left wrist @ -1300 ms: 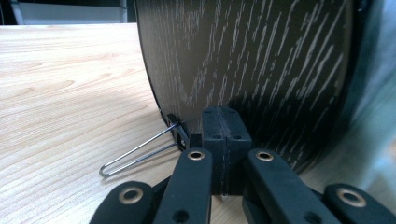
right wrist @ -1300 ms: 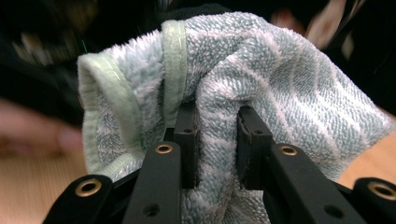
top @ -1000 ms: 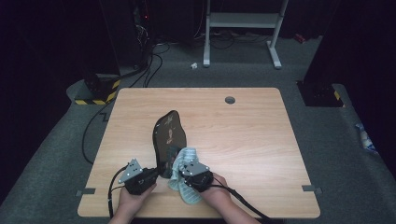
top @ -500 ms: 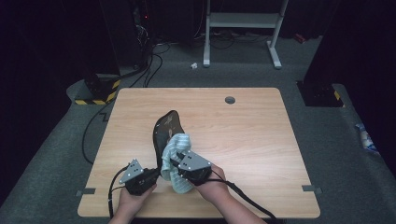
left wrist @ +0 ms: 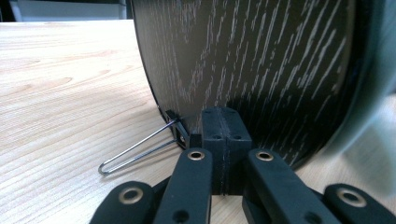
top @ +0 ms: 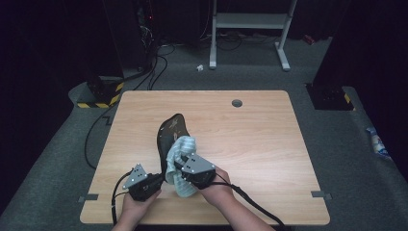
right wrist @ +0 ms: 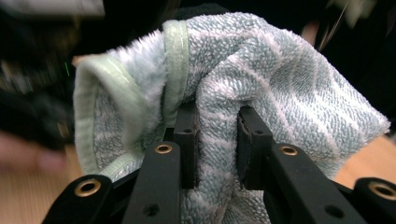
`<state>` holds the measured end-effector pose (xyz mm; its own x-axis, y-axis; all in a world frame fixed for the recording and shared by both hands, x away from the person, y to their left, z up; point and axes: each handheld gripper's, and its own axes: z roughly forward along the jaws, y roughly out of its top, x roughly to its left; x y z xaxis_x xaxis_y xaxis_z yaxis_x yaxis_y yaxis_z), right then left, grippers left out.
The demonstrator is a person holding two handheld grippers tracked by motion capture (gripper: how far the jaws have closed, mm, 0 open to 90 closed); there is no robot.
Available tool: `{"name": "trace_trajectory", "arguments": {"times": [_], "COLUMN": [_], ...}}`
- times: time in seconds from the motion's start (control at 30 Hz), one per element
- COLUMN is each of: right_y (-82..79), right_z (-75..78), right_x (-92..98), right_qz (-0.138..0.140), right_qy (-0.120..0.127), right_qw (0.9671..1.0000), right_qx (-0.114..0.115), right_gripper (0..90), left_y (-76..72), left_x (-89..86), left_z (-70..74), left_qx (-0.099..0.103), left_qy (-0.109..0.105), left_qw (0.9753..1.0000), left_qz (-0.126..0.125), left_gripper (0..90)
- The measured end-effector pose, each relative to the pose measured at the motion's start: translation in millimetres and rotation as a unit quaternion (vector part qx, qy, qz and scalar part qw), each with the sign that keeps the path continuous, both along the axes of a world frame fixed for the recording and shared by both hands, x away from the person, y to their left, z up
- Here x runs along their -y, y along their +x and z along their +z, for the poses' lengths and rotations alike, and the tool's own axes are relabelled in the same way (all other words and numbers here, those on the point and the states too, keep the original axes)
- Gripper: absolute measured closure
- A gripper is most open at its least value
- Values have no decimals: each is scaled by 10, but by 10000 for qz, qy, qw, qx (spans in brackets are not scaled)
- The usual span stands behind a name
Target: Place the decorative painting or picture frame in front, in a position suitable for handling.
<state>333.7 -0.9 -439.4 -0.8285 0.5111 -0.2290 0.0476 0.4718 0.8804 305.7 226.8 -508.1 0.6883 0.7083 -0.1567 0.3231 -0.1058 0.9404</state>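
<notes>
Board held on edge, lower centre, by closed left gripper; cloth clamped against it by right gripper

Dark wood-grain board on edge, bunched pale-green towel against it

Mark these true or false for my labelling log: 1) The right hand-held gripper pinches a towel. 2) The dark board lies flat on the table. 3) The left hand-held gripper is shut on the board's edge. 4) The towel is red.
1) True: the right hand-held gripper pinches a fold of the towel.
2) False: the dark board stands on edge on the table.
3) True: the left hand-held gripper is shut on the board's lower rim, beside a wire clip.
4) False: the towel is pale blue-green.
</notes>
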Motion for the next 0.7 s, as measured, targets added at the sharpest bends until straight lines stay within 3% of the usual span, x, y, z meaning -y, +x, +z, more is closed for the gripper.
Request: {"name": "trace_trajectory", "arguments": {"times": [0.17,0.33,0.47,0.7], "right_y": [-12,25,69,24], "right_z": [-419,-703,-788,-731], "right_x": [49,70,97,100], "right_qz": [-107,-160,-164,-88], "right_qy": [-404,-762,-841,-896], "right_qw": [9985,9946,9927,9921], "right_qx": [-355,-682,-848,-876], "right_gripper": [723,723,724,722], "left_y": [0,-2,-4,-1], "left_x": [1,2,3,8], "left_z": [1,1,1,0], "left_qx": [1,-14,-13,-21], "left_qy": [8,-5,-8,0], "left_qw": [10000,10000,10000,10000], "left_qz": [6,12,13,1], "left_gripper": [899,900,900,899]}}
